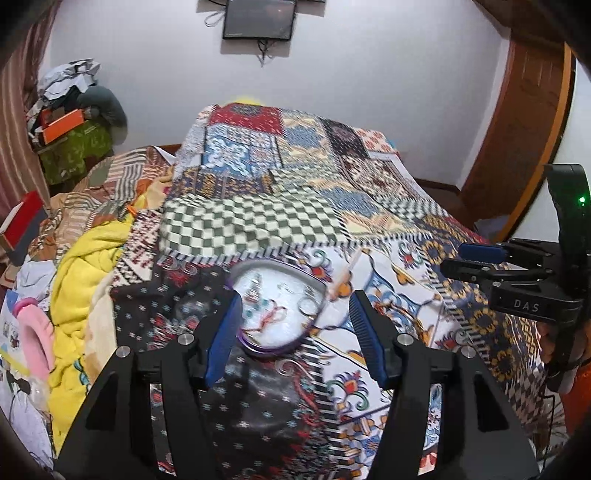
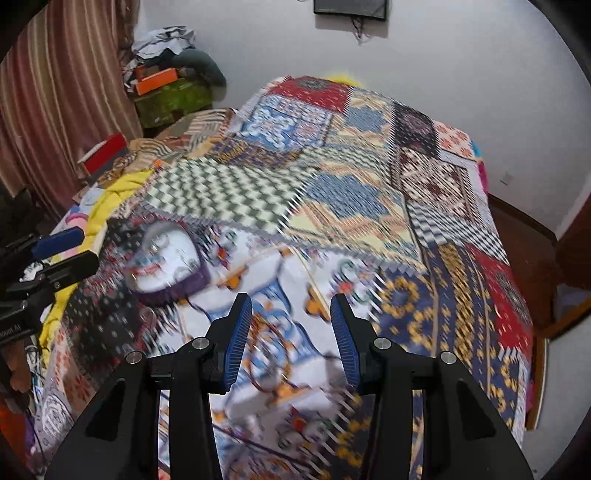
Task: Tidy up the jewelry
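Note:
A purple heart-shaped jewelry box [image 1: 279, 306] with a white lining lies open on the patterned bedspread [image 1: 280, 177]. Rings, earrings and a red thread piece lie inside it. My left gripper [image 1: 295, 314] is open above the box, its blue pads on either side of it, with nothing held. In the right wrist view the same box [image 2: 166, 266] is blurred at the left. My right gripper [image 2: 291, 314] is open over the bedspread [image 2: 332, 192], to the right of the box. Thin chain-like loops [image 2: 273, 365] lie blurred on the cloth between its fingers.
A yellow blanket [image 1: 85, 280] and pink items lie at the bed's left side. A red box [image 1: 26, 218], a cluttered green-covered stand [image 1: 74, 147] and a striped curtain are further left. A wall screen [image 1: 258, 18] hangs ahead; a wooden door [image 1: 517, 129] is right.

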Tool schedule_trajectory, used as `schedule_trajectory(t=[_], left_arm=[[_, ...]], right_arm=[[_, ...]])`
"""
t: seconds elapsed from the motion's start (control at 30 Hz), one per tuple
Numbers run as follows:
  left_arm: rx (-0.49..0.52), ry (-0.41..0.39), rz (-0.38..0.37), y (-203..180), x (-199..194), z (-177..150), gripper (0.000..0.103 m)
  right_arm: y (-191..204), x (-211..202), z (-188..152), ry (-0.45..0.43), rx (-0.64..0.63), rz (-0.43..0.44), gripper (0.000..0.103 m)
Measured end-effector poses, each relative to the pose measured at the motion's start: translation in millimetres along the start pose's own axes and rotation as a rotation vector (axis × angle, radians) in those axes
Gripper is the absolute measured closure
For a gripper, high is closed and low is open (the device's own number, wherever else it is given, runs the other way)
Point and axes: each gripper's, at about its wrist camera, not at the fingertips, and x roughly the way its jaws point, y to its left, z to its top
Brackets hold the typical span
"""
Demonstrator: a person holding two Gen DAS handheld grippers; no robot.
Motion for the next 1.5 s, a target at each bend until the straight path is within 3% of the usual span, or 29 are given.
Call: schedule_trajectory(t=[0.53,0.63,0.7,0.8,1.0,1.17,1.5], left_arm=[[0.097,0.154,-0.117,-75,59,-21,0.044],[0.121,0.170,-0.144,-88,69,-23,0.058],[0.137,0.190,-0.161,-96,77,-23,0.075],[0.160,0.211,-0.182,-108,88,-24,0.088],[0.210,0.242,-0.192,-125,106,-29,0.091],[0.236,0.277,-0.150,-130,123,-38,0.091],[0.223,0.255,-0.162,-129,122,-37,0.094]], right_arm=[[-37,0,-58,0.062,0.050,-0.050,0.062],[-42,-2,-62,0.056,0.051,-0.044,0.062],[-44,-3,-63,0.052,0.055,-0.039,0.062],[-48,-3,-64,0.047,0.065,-0.025,0.062],[-54,1,-67,0.051,0.079,-0.005,0.062],[-55,2,-69,0.049,0.082,0.008,0.062],[-57,5,-68,0.053,0.087,0.013,0.062]])
